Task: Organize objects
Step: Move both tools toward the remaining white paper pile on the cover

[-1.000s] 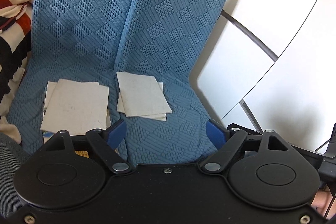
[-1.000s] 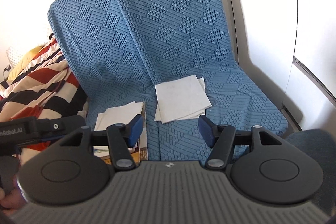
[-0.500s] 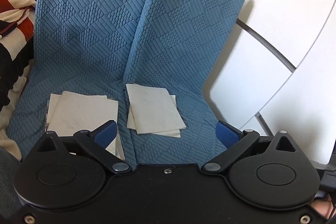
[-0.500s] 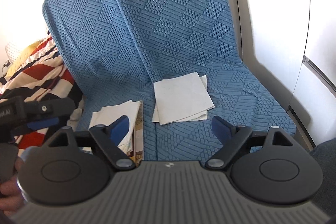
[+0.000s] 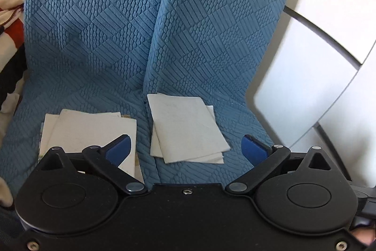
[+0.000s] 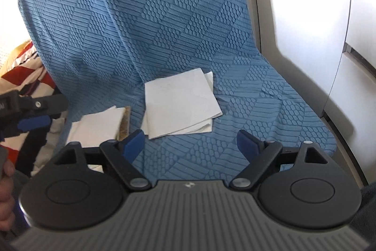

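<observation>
We spread both grippers, left [image 5: 185, 148] and right [image 6: 191, 144], wider than a second ago and lower them empty toward the two paper stacks [image 5: 185, 127] [image 5: 91, 131] on the blue seat [image 5: 94, 51] (nothing gripped yet), so pickup looks next.

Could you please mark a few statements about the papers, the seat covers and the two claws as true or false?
1. Two separate piles of white paper lie on the blue seat cover. True: the left pile and the right pile.
2. The left claw is clamped on a sheet. False: its jaws stand wide apart with nothing gripped.
3. The right claw is open and holds nothing. True.
4. The right pile is a single neat sheet. False: several sheets lie fanned, with edges showing beneath the top one.
5. A striped red, white and dark fabric lies left of the seat. True.
</observation>
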`<move>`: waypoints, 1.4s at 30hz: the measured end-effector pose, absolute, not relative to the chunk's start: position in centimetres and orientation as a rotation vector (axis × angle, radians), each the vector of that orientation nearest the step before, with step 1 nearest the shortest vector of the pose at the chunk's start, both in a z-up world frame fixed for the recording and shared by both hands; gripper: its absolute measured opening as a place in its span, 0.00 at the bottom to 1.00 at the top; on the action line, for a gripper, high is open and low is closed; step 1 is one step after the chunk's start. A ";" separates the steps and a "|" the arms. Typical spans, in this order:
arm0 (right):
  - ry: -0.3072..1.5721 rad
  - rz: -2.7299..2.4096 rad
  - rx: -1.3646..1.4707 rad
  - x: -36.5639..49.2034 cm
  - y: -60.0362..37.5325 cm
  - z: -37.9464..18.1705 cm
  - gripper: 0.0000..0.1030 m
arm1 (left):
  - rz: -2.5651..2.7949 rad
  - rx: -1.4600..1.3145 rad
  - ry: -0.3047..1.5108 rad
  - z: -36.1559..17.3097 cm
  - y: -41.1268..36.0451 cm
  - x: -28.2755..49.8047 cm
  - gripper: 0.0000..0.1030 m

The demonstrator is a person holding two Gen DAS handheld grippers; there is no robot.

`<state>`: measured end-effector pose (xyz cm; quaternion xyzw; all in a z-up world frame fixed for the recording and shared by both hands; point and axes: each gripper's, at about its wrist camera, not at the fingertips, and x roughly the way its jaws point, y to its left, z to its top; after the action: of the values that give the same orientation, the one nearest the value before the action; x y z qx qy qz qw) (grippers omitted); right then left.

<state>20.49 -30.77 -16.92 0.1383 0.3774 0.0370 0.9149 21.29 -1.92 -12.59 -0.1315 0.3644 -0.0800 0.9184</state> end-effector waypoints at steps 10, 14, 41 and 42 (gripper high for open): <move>0.838 0.091 0.331 24.4 -32.2 -19.3 0.84 | -0.188 -0.350 0.830 -17.7 -0.7 26.7 0.94; 0.873 0.098 0.374 26.6 -32.8 -20.3 0.84 | -0.205 -0.402 0.893 -19.9 -0.1 29.0 0.83; 1.134 0.134 0.467 38.0 -30.2 -28.6 0.48 | -0.245 -0.537 1.242 -30.1 -0.3 35.5 0.27; 1.138 0.135 0.471 38.1 -30.2 -28.8 0.48 | -0.243 -0.526 1.247 -30.2 -0.5 35.5 0.27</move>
<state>38.12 -30.17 -28.81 0.2208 0.5333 0.0632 0.8141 35.51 -0.47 -30.19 -0.2426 0.5757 -0.1119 0.7728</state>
